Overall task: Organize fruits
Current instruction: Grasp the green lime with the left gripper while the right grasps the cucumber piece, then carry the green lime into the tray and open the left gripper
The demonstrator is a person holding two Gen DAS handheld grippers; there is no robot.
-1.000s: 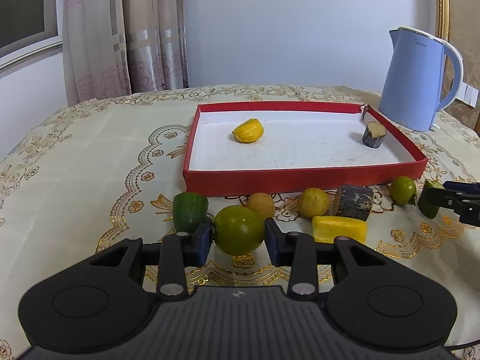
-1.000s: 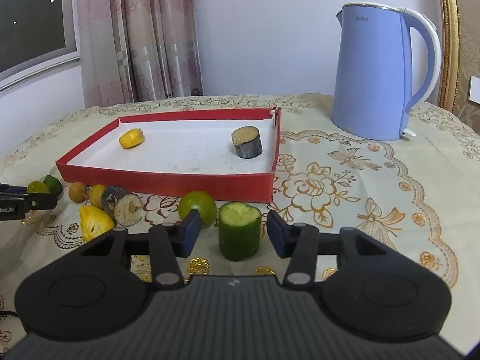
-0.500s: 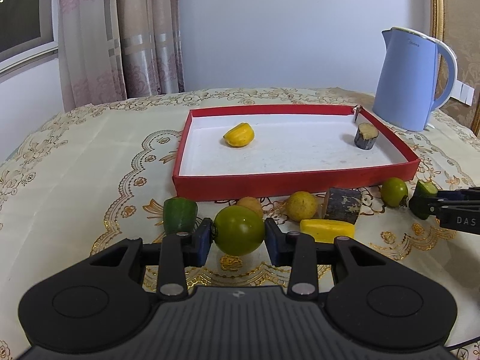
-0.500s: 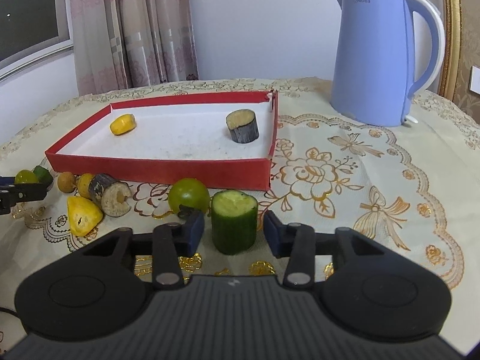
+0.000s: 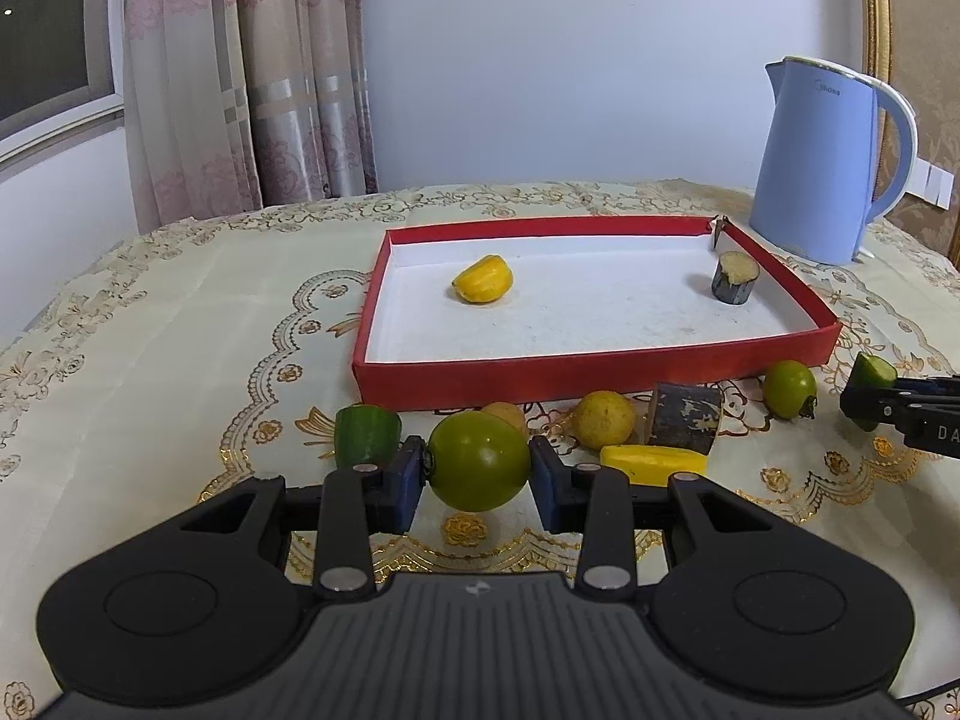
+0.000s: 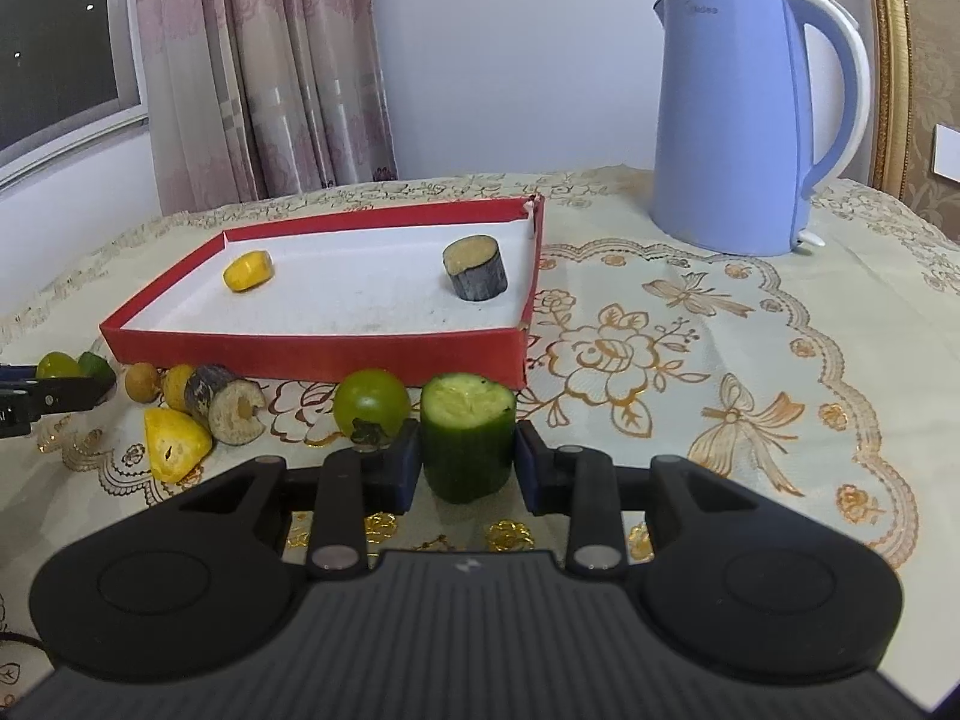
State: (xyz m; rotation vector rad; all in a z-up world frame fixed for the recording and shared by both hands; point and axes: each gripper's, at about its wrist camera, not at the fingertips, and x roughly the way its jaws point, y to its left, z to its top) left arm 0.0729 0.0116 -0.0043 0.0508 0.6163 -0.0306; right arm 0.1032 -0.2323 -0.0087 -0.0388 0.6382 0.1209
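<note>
My left gripper [image 5: 478,471] is shut on a green tomato [image 5: 479,461], lifted above the tablecloth in front of the red tray [image 5: 588,369]. My right gripper [image 6: 467,459] is shut on a cut cucumber piece [image 6: 468,435], held upright just off the cloth near the tray's near right corner [image 6: 519,354]. The tray holds a yellow fruit piece [image 5: 483,279] and a dark stub [image 5: 734,286]. On the cloth before the tray lie a second cucumber piece [image 5: 367,435], two small yellow fruits [image 5: 605,418], a dark stub [image 5: 685,423], a yellow slice [image 5: 654,464] and a second green tomato [image 5: 789,388].
A blue electric kettle [image 6: 744,120] stands behind the tray's right end. Curtains and a window are at the back left. The right gripper shows at the right edge of the left wrist view [image 5: 900,414]; the left gripper's fingers show at the left edge of the right wrist view [image 6: 48,402].
Both grippers have closed on their pieces and risen slightly, drawing back from the tray. The green tomato and cucumber piece have come up off the cloth with them.
</note>
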